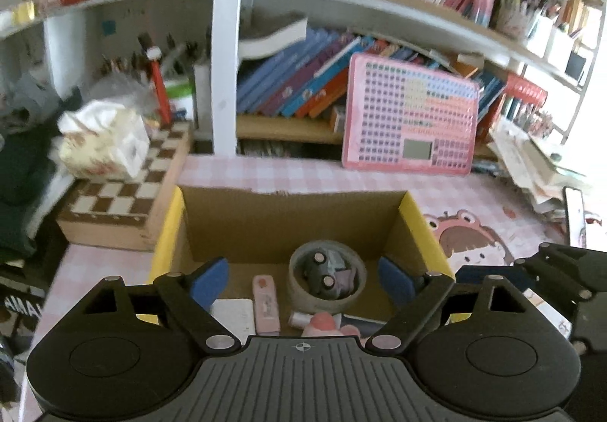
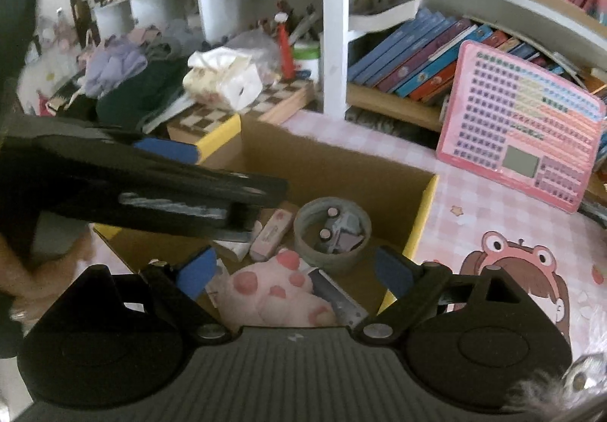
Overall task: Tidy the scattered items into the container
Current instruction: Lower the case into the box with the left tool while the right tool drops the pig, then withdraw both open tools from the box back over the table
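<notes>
A cardboard box [image 1: 288, 221] with yellow flaps stands on the pink checked desk. Inside lie a tape roll [image 1: 327, 304] with a small grey toy car [image 1: 326, 272] in its hole, a pink eraser [image 1: 265, 302], a white card [image 1: 233, 316] and a pink paw plush [image 2: 275, 293]. My left gripper [image 1: 302, 281] is open and empty above the box. My right gripper [image 2: 294, 274] is open and empty over the box's [image 2: 334, 171] near side, above the plush. The tape roll [image 2: 332, 255], car [image 2: 337, 228] and eraser [image 2: 271, 232] show there too. The left gripper [image 2: 167, 151] crosses the right wrist view.
A chessboard box [image 1: 121, 202] with a tissue pack [image 1: 102, 141] sits left of the box. A pink keyboard toy [image 1: 411, 116] leans on the bookshelf behind. Paper stacks [image 1: 531, 164] and a phone [image 1: 574, 213] lie right. A frog-hat cartoon [image 2: 523, 270] is printed on the desk mat.
</notes>
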A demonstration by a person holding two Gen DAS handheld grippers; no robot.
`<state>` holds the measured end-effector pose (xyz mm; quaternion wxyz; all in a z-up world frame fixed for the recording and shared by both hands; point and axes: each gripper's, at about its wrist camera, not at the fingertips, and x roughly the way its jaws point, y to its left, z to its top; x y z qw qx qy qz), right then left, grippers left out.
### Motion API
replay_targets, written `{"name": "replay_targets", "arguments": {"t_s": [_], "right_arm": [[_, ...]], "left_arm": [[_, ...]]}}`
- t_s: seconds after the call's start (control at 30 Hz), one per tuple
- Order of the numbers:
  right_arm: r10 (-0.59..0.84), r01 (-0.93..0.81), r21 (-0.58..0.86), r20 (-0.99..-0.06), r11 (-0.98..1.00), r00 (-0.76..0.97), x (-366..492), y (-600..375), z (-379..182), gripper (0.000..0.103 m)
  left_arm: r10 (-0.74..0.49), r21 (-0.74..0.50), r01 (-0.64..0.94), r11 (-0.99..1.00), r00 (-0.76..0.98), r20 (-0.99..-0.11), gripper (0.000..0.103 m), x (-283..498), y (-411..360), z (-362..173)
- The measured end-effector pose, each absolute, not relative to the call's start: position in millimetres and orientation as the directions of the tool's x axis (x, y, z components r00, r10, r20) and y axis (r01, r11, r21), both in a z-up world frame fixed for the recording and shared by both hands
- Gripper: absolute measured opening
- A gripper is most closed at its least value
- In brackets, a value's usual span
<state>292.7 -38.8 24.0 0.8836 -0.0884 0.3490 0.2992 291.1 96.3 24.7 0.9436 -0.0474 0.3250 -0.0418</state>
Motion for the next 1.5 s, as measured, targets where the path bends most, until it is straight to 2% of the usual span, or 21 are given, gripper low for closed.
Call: {"name": "replay_targets", "arguments": {"t_s": [0.1,0.3,0.53,0.77,0.93,1.27,1.5], "right_arm": [[0.458,-0.575,0.027,-0.637,0.818,0.621,280,-40,34,0.091],[0.438,-0.513,0.005,-0.53,0.858,0.727,239,-47,59,0.095],[0.419,-0.477,-0.009,-0.462,0.879,0.782,175,-59,67,0.097],[0.38,-0.442,-0.013,-0.488,0.897,0.786,119,-74,55,0.097],[0.335,-0.403,-0.02,-0.521,0.915,0.785,93,-89,41,0.097],[0.238,-0.285,0.013,-0.586,0.958,0.774,67,-113,23,0.098],[0.214,-0.283,0.001,-0.655,0.959,0.725,61,-111,10,0.098]], "left_arm": [[-0.099,-0.103,0.048,0.994,0.814,-0.572,0.09,271,98,40],[-0.086,-0.105,0.04,0.994,0.872,-0.481,0.098,216,100,66],[-0.038,-0.107,-0.013,0.994,0.888,-0.459,0.1,154,102,72],[0.008,-0.081,-0.054,0.995,0.876,-0.482,0.103,102,105,59],[-0.006,-0.081,-0.04,0.996,0.863,-0.505,0.103,78,100,45],[-0.002,0.015,0.013,1.0,0.827,-0.562,0.103,52,69,20],[-0.008,-0.031,-0.016,0.999,0.771,-0.637,0.103,42,70,4]]}}
